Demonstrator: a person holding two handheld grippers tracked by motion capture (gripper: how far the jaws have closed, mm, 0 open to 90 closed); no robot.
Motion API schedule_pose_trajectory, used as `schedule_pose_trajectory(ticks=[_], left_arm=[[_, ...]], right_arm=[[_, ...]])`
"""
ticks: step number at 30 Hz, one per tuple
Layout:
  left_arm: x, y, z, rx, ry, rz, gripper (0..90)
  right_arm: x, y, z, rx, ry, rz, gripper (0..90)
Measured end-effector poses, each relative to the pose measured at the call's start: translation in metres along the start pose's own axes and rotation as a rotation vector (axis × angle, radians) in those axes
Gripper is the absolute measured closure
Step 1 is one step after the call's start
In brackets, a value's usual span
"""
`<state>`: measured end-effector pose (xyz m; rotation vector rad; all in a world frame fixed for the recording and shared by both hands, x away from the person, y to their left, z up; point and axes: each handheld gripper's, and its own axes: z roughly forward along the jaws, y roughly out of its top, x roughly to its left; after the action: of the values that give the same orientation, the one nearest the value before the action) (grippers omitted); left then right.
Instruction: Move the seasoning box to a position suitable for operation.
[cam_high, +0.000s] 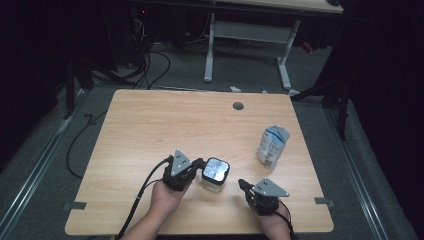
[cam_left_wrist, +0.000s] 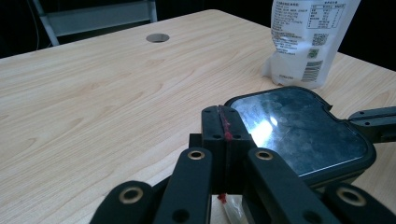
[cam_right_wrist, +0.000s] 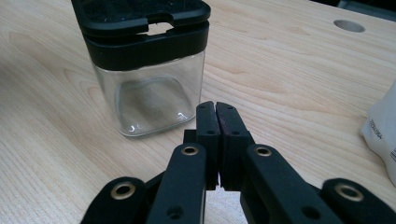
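From the high view, we see the jar (cam_high: 215, 174) standing near the front edge of the table (cam_high: 150, 125), between our two hands. The left gripper (cam_high: 198, 164) sits right at the jar's left side, its tips at the lid (cam_high: 216, 169); whether they touch it we cannot tell from here. The right gripper (cam_high: 242, 183) lies just beside the jar on the right, apart from it. The pouch (cam_high: 272, 146) stands upright further right and back.

In the left gripper view, our left gripper (cam_left_wrist: 223, 122) has its jaws clenched together with nothing between them, the tips at the rim of the lid (cam_left_wrist: 299, 130). The pouch (cam_left_wrist: 308, 42) stands beyond.

In the right gripper view, our right gripper (cam_right_wrist: 216, 112) is likewise clenched on nothing, pointing at the lower glass wall of the jar (cam_right_wrist: 149, 98), which looks empty. The lid (cam_right_wrist: 140, 18) has a notch in its edge.

We judge the step to be opening the jar. To do it well, we should spread one gripper wide enough to clamp the glass body low down, so the jar cannot slide or tip, and only then work the other under the lid's edge, lifting straight and slowly.
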<state>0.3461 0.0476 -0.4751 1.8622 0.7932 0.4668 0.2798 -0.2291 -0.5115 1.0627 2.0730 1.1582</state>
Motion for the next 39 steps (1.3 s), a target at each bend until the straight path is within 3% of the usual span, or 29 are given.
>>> schedule_pose_trajectory(ticks=[39], left_arm=[[0.0009,-0.0030,-0.0001,-0.020,-0.003,-0.019,90.0]], right_arm=[[0.0022,0.0005,0.0011,0.001,0.005,-0.009,88.6]])
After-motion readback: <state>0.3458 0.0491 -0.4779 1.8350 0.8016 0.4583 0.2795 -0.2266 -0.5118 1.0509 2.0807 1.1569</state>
